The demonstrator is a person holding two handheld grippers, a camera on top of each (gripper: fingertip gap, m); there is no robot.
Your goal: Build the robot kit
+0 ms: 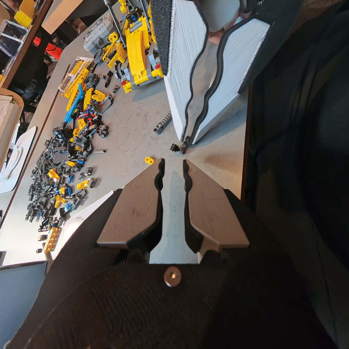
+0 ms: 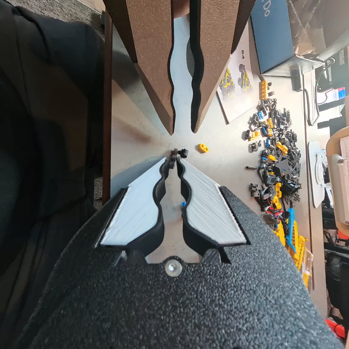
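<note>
Two handheld grippers face each other, tips close together, over a grey counter (image 1: 217, 170) near the edge where the person in dark clothing sits.

The right gripper (image 2: 172, 160), with white fingers edged in black, is clenched on a small dark grey connector piece (image 2: 172, 162) at its very tips, low over the counter. A small black piece (image 2: 183, 152) sits at the far end of that connector, touching it; whether the two are joined cannot be told.

The left gripper (image 1: 173, 160), with brown fingers, is released: its jaws stand apart with bare counter between them, grasping nothing. Its tips are just short of the held piece. A small yellow two-hole link (image 1: 149, 160) lies loose on the counter just beside the left gripper's tip, untouched.

As for progress, a large yellow and grey brick-built vehicle (image 1: 137, 56) stands partly assembled toward the far end of the counter. A grey toothed rack piece (image 1: 163, 122) lies alone between the vehicle and the grippers. Many parts remain unused: a long scatter of black, grey, yellow and blue pieces (image 1: 62, 170) runs along the side of the counter away from the person, with a bright blue blade-shaped part (image 1: 74, 105) among them. An open instruction booklet (image 2: 236, 88) lies beside the scatter.

No tray, bin or bowl holds the parts; they lie directly on the counter. A blue box (image 2: 272, 35) stands past the booklet, its contents not visible.
</note>
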